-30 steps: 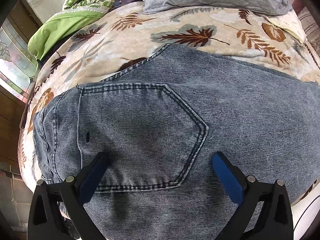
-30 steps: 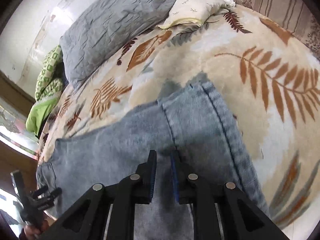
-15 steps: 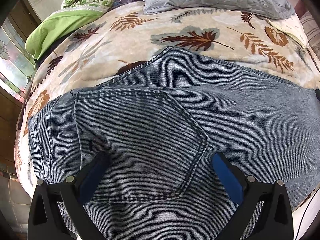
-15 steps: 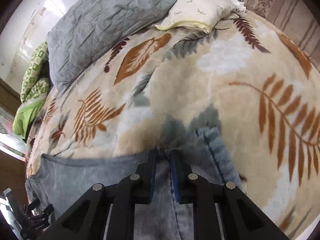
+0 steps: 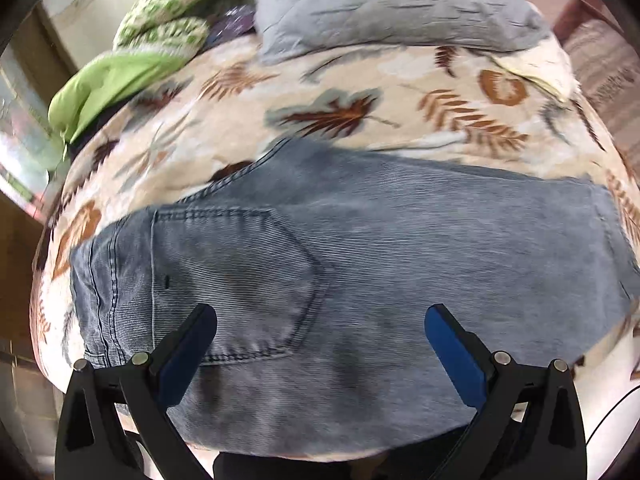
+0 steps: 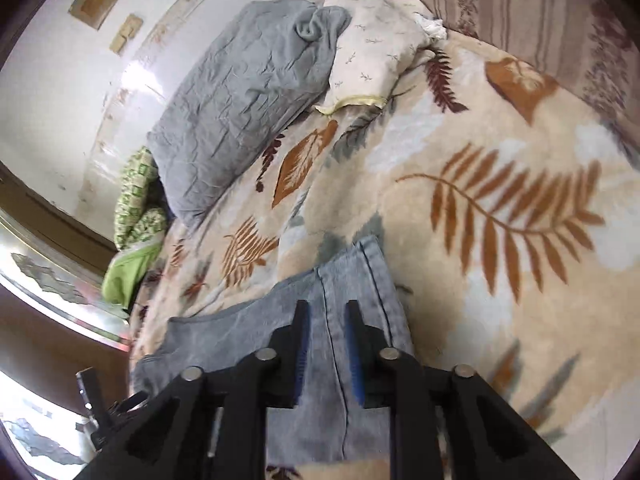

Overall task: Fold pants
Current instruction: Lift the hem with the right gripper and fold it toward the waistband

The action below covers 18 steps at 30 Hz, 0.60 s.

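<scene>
Right jaws have just been opening: a second ago they were pinched together on the hem end of the jeans, and now the right gripper [image 6: 327, 354] is showing a clear gap with denim lying under it, pads not pressing on the cloth. My left view is also pulling back a little, so more of the jeans [image 5: 360, 272] is fitting into frame than before, including the far hem edge at right.

I am seeing the jeans lying folded on the blanket [image 5: 400, 92], back pocket [image 5: 236, 280] facing up, waistband toward the left edge of the bed. In the right view the hem end [image 6: 360, 276] is resting flat on the leaf-print blanket, a dark seam running between the two blue pads.

Left gripper [image 5: 320, 344] is hanging over the seat of the jeans with its fingers [image 5: 452, 352] standing wide apart, nothing between them but the denim below (I cannot tell whether the tips are touching the fabric; the picture is motion-blurred).

Beyond the jeans, a grey pillow [image 5: 384, 4] is lying at the head of the bed, with a cream pillow [image 6: 372, 56] tucked against it. A green cloth [image 5: 112, 84] is bunching at the far left corner, near the window. In the right view the left gripper is showing as a dark shape at the lower left edge, just off the waistband end.
</scene>
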Tool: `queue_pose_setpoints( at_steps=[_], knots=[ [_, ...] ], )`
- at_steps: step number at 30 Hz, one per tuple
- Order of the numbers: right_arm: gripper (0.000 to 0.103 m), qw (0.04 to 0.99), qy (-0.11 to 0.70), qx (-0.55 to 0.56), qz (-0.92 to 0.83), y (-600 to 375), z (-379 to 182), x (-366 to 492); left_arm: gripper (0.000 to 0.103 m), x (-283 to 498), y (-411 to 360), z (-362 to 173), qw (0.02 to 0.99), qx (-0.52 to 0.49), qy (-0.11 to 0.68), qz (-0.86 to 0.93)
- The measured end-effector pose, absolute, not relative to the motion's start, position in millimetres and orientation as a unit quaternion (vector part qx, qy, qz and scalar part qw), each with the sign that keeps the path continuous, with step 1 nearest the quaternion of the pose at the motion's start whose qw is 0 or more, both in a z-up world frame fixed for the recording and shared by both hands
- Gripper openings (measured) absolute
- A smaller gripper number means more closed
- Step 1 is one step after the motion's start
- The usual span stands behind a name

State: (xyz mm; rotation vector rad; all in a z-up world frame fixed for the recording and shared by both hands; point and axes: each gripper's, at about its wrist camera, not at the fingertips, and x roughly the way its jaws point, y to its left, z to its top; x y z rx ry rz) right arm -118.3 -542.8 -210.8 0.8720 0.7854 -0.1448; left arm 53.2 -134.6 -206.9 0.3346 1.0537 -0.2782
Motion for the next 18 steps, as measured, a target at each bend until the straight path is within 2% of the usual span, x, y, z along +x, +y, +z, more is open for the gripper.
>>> queue_pose_setpoints(
  at_steps=[1, 2, 10, 18],
  knots=[
    [0.081, 0.824, 0.371, 0.421, -0.081, -546, -214, -129, 0.103, 48, -138, -206, 0.84, 0.16, 0.499, -0.137],
    [0.083, 0.824, 0.362, 0.427, -0.088, -547, -216, -138, 0.103, 45, -140, -205, 0.838, 0.16, 0.501, -0.142],
    [0.083, 0.781, 0.338, 0.525, -0.036, -540, -251, -178, 0.103, 26, -172, -202, 0.824, 0.183, 0.506, -0.175],
    [0.082, 0.732, 0.321, 0.6, -0.027, -536, -286, -188, 0.103, 38, -245, -212, 0.806, 0.205, 0.519, -0.197]
  ],
)
